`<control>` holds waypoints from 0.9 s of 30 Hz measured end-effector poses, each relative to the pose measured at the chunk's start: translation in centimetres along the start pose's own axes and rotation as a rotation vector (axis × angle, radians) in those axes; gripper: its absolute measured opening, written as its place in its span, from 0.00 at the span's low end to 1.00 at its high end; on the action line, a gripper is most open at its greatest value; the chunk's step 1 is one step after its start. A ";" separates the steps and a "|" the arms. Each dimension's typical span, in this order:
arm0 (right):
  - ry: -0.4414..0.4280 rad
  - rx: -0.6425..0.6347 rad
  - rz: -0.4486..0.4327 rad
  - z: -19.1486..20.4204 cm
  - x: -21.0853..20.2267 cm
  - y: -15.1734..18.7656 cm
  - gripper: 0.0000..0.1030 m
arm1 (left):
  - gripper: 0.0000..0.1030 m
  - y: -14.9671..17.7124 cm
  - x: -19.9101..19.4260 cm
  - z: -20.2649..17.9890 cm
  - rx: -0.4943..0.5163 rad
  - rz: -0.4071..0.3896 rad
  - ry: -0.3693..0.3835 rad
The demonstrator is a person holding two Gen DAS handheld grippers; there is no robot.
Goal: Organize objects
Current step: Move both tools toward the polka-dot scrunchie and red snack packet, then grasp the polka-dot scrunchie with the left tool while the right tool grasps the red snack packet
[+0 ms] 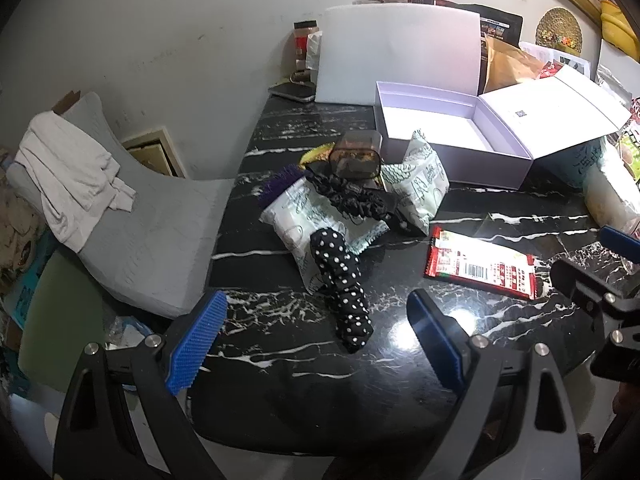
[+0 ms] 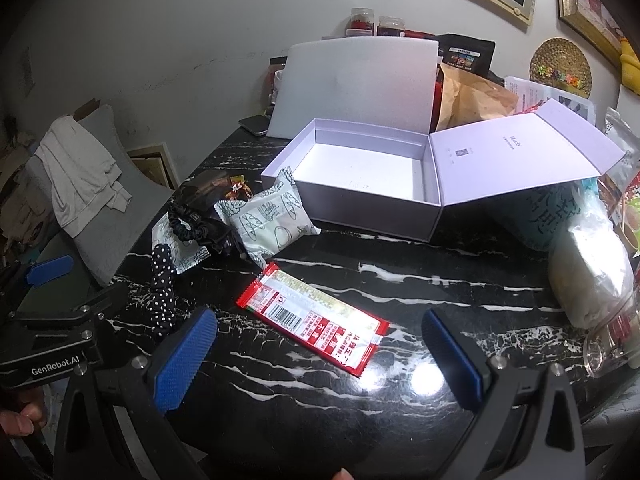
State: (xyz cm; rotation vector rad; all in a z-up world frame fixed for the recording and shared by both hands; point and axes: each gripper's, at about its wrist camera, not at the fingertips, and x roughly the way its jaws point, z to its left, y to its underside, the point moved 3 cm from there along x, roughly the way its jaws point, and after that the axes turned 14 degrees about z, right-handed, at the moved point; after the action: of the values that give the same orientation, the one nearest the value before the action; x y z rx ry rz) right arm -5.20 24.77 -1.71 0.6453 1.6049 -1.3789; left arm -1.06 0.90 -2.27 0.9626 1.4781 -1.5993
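The red flat packet (image 2: pixel 312 322) lies flat on the desk (image 2: pixel 400 276), lower centre, between the wide-open, empty right tongs (image 2: pixel 320 354). Risk: pads skid off the thin glossy film. Left tongs (image 1: pixel 316 344) also gape, empty.

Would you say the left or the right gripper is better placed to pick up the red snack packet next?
Right. The red snack packet lies flat directly ahead of the open right gripper, between its fingers. The left gripper faces the polka-dot fabric instead.
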 end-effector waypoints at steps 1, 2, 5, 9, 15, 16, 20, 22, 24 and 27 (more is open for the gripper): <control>-0.005 -0.003 0.004 -0.1 0.1 0.1 0.99 | 0.89 0.1 0.2 -0.1 -0.002 0.006 0.004; -0.013 -0.007 0.006 -0.1 0.2 0.2 0.99 | 0.89 0.2 0.5 -0.1 -0.005 0.010 0.004; -0.036 -0.018 0.019 -0.3 0.7 0.6 0.99 | 0.89 0.3 1.3 -0.4 -0.010 0.024 0.008; -0.055 -0.029 0.036 -0.5 1.5 1.0 0.99 | 0.89 0.4 2.2 -0.8 -0.017 0.036 0.013; -0.085 -0.061 0.065 -0.9 2.9 1.5 0.99 | 0.89 0.8 4.1 -1.1 -0.046 0.077 0.053; -0.090 -0.067 0.070 -0.9 3.2 1.5 0.99 | 0.89 0.9 4.4 -1.1 -0.050 0.082 0.054; -0.109 -0.091 0.091 -1.3 4.3 1.5 0.99 | 0.89 0.9 5.7 -1.2 -0.064 0.104 0.048; -0.115 -0.102 0.101 -1.4 5.0 1.5 0.99 | 0.89 0.9 6.6 -1.3 -0.066 0.124 0.034; -0.118 -0.115 0.113 -1.6 5.8 1.5 0.99 | 0.89 1.0 7.2 -1.1 -0.068 0.134 0.018; -0.125 -0.138 0.124 -1.8 7.0 1.6 0.99 | 0.89 1.0 8.2 -0.9 -0.085 0.143 0.020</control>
State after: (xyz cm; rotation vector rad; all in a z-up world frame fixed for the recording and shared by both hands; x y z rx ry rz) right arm -7.63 25.77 -8.59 0.5558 1.5192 -1.1841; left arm -3.78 1.54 -10.05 1.0154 1.4446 -1.4177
